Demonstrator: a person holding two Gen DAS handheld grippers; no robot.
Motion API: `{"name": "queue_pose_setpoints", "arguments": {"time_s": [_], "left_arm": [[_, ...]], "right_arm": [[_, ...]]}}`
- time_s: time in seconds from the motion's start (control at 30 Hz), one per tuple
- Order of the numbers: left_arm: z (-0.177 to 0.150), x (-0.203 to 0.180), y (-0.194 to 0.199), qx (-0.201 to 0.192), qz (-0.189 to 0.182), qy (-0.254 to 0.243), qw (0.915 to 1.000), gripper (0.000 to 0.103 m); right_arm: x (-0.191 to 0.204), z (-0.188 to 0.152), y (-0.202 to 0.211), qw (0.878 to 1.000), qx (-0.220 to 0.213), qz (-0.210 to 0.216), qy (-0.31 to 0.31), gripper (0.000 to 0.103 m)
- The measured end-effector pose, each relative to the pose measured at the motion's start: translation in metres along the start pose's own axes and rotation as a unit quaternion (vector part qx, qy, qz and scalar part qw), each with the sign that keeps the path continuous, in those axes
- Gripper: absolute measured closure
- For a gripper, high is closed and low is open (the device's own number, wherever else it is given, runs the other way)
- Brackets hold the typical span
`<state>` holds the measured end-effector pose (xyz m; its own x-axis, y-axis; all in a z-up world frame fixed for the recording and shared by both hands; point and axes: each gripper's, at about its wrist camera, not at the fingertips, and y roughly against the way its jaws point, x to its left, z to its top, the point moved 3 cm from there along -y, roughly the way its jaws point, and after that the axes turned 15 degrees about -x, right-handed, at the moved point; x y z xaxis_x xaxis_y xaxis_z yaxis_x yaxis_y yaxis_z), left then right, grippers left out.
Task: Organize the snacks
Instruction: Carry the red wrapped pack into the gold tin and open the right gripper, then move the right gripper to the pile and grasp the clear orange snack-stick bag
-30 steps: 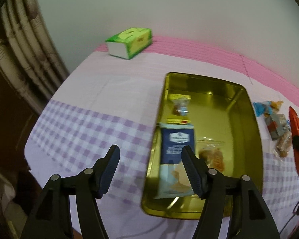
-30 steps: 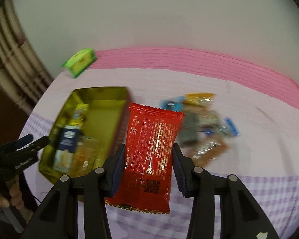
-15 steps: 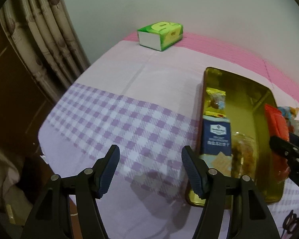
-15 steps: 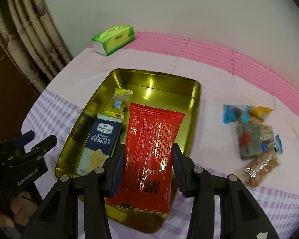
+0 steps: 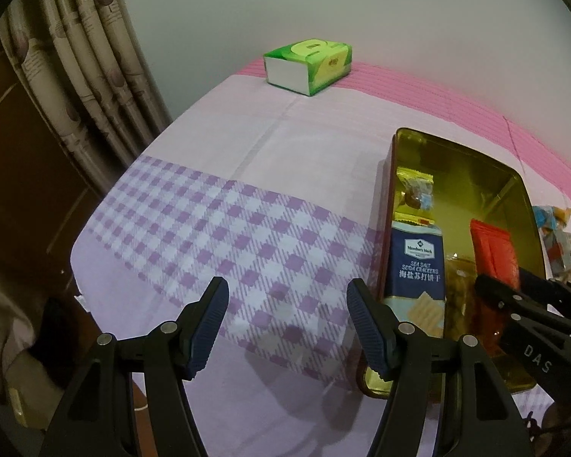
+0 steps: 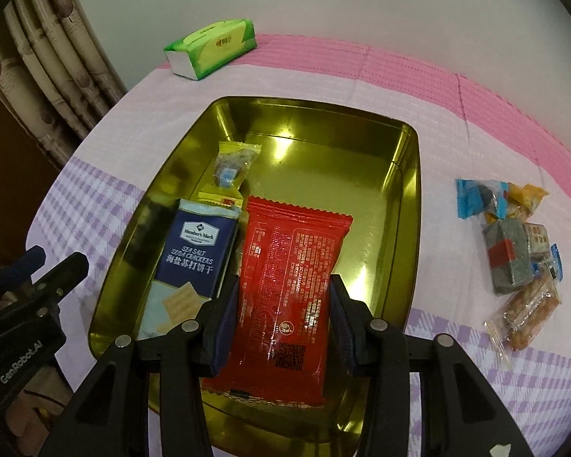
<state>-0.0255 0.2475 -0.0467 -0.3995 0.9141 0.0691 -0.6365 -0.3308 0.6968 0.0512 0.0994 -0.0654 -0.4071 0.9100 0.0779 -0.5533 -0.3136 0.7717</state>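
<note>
A gold metal tray [image 6: 411, 205] lies on the cloth and also shows in the left wrist view [image 5: 521, 198]. In it lie a blue cracker pack [image 6: 194, 255], a small yellow candy pack [image 6: 234, 163] and a clear snack bag [image 5: 458, 285]. My right gripper [image 6: 283, 318] is shut on a red snack packet [image 6: 289, 266] and holds it over the tray, right of the cracker pack. My left gripper [image 5: 285, 320] is open and empty over the checked cloth, left of the tray.
A pile of small wrapped snacks [image 6: 510, 243] lies on the cloth right of the tray. A green tissue box [image 5: 308, 64] stands at the back left. Curtains [image 5: 80, 76] hang at the left, past the table edge.
My right gripper has carried the red packet from the cloth to over the tray and lower into it. My left gripper has drawn away to the left of the tray.
</note>
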Motion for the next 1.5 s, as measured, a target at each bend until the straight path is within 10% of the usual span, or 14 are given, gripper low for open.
{"name": "queue_pose_setpoints", "arguments": {"time_s": [0.5,1.1,1.5], "left_arm": [[0.001,-0.009,0.004,-0.004,-0.027,0.000,0.9996,0.037],[0.001,-0.008,0.005,-0.006,-0.023,0.003,0.9997,0.037],[0.000,-0.009,0.004,-0.004,-0.025,0.000,0.9997,0.037]], "right_arm": [[-0.019,0.012,0.033,0.999,-0.045,-0.004,-0.019,0.060],[-0.184,-0.011,0.045,0.963,-0.013,-0.186,-0.192,0.059],[-0.209,-0.013,0.023,0.951,0.000,-0.229,-0.209,0.044]]}}
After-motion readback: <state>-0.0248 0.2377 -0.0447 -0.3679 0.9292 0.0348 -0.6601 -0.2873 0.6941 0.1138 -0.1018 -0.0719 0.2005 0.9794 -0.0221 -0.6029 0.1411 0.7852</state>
